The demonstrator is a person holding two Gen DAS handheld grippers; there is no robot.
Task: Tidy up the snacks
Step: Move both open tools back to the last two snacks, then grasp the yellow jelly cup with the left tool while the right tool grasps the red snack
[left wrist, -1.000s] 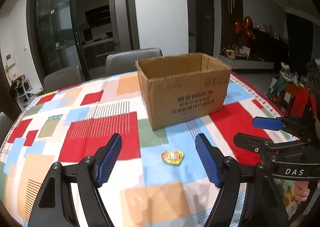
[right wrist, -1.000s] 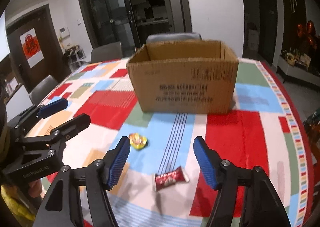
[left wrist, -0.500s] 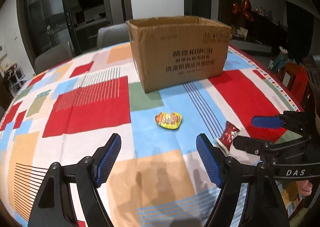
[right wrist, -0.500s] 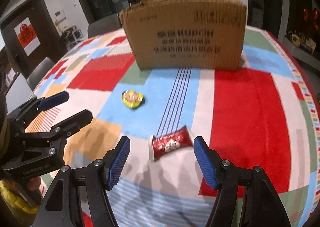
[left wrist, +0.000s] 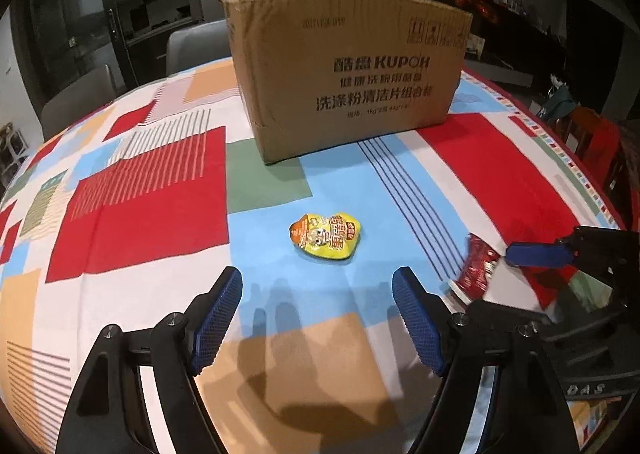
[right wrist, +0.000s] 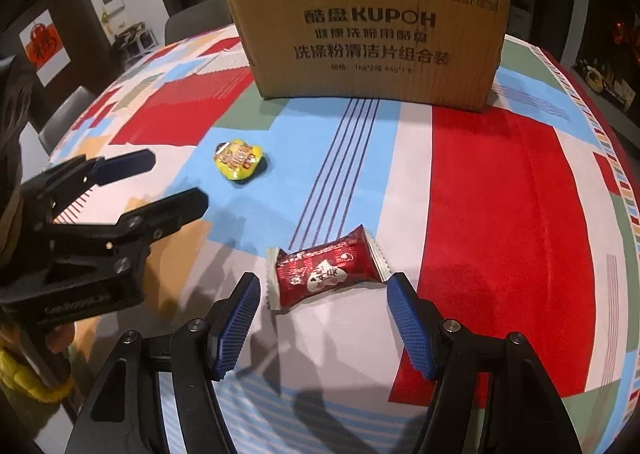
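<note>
- On the patterned tablecloth [right wrist: 492, 182], before the cardboard box [right wrist: 368, 26], lie a red candy [right wrist: 326, 274] and yellow snack [left wrist: 326, 240].
- Both look light, crinkly and slippery; pinch across each middle.
- Right gripper [right wrist: 322, 320] and left gripper [left wrist: 316, 318] tilt downward, fingers apart, nothing held.
</note>
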